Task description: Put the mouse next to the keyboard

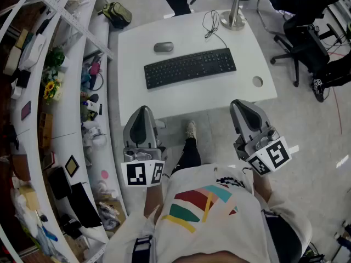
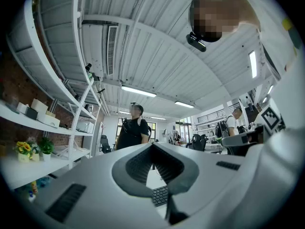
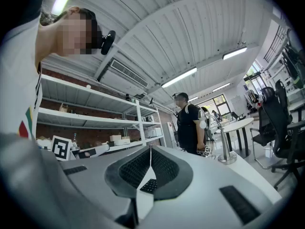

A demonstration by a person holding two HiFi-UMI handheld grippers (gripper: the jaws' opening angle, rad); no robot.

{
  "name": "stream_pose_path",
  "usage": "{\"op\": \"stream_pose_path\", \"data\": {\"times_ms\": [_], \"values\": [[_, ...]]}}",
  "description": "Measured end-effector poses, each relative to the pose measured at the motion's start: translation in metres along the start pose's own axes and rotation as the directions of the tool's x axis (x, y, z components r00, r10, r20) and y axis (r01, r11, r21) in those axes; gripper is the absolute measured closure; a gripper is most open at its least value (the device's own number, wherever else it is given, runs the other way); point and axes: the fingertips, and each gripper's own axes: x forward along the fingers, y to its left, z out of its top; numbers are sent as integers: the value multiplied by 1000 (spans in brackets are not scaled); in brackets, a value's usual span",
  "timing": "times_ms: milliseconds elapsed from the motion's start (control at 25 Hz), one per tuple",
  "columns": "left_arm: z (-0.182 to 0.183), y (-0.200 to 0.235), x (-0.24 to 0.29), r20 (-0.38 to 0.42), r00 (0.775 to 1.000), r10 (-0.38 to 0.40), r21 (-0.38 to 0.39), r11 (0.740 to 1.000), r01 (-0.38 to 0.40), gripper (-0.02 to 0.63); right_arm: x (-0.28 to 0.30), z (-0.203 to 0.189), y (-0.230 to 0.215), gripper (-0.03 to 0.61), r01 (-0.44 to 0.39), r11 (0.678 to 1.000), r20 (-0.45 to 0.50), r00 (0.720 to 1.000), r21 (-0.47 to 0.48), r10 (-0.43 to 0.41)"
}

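Observation:
A grey mouse (image 1: 163, 47) lies on the white table (image 1: 164, 97), just beyond the left end of a black keyboard (image 1: 190, 67). My left gripper (image 1: 143, 113) hangs shut and empty in front of the table's near edge, on the left. To its right my right gripper (image 1: 242, 107) is also shut with nothing in it, at the near right edge. Both are well short of the mouse. In each gripper view the jaws meet at the tip, left gripper (image 2: 153, 144) and right gripper (image 3: 150, 148), and a bit of the keyboard (image 2: 160, 195) (image 3: 149, 185) shows through the gap behind.
A lamp stand (image 1: 234, 15) and a cable (image 1: 211, 24) sit at the table's far side. Cluttered white shelves (image 1: 49, 92) run along the left. Black office chairs (image 1: 307, 43) stand on the right. A person (image 2: 133, 128) stands beyond the table.

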Motion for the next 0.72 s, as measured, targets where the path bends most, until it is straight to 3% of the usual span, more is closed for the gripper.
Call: {"op": "stream_pose_path", "data": {"times_ms": [360,600,720], "values": [[-25,109,146,-48,999,-17,-39,999,15,572,187,2,-60,565,11,997,-50,999,-76,-15],[-49,148,193,-89,996,-22,-55,998,17,572,248,-23,-80,565,13,995,-135,990,-103,-27],[-68,150,207,-127,992,-7,-61,998,-1,572,267,-40,-93,565,-46,997,-184,982,-64,34]]}}
